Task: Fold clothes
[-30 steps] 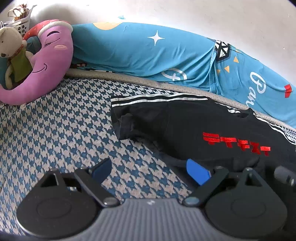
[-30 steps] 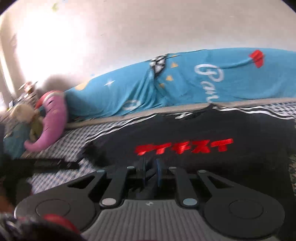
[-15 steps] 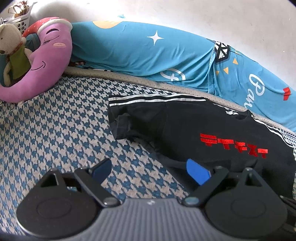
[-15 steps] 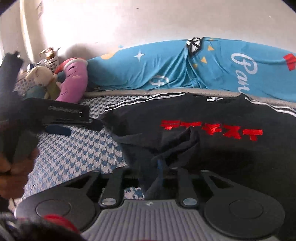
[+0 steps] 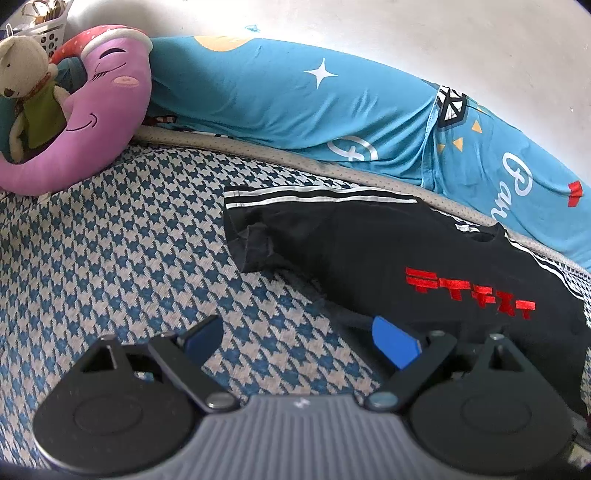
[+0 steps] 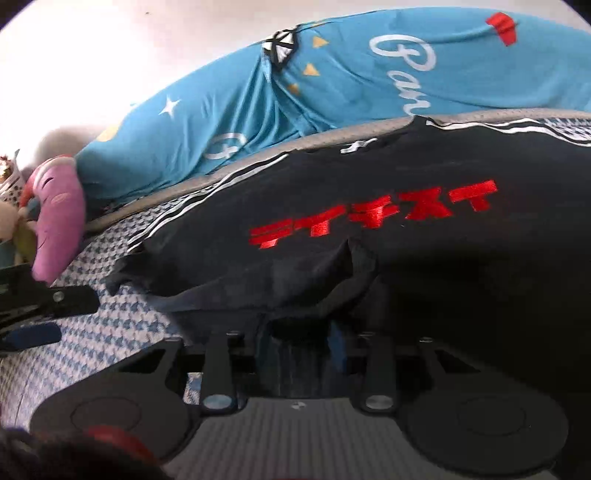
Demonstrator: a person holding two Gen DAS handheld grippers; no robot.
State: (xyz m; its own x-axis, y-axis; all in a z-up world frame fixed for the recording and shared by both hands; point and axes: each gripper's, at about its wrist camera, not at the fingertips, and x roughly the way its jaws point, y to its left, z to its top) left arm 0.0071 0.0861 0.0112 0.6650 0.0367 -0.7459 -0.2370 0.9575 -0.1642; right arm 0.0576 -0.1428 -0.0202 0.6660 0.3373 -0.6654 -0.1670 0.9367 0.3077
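Note:
A black T-shirt (image 5: 369, 251) with red lettering and white shoulder stripes lies on the blue houndstooth bed cover (image 5: 110, 266). Its left sleeve is crumpled under itself. My left gripper (image 5: 299, 339) hovers open over the cover just left of the shirt's lower hem, nothing between its blue pads. In the right wrist view the same shirt (image 6: 461, 258) fills the frame, and my right gripper (image 6: 299, 339) is shut on a bunched fold of its lower hem, lifting the cloth into a ridge. The left gripper's finger (image 6: 33, 334) shows at the far left.
A long blue bolster pillow (image 5: 332, 110) runs along the wall behind the shirt. A purple moon plush (image 5: 99, 110) and a teddy bear (image 5: 26, 81) sit at the back left, with a white basket (image 5: 51, 29) behind them. Bare cover spreads left of the shirt.
My right gripper has kept its hold on the hem and swung, its view tilting as the cloth bunches up. The left gripper has drifted slightly, staying open.

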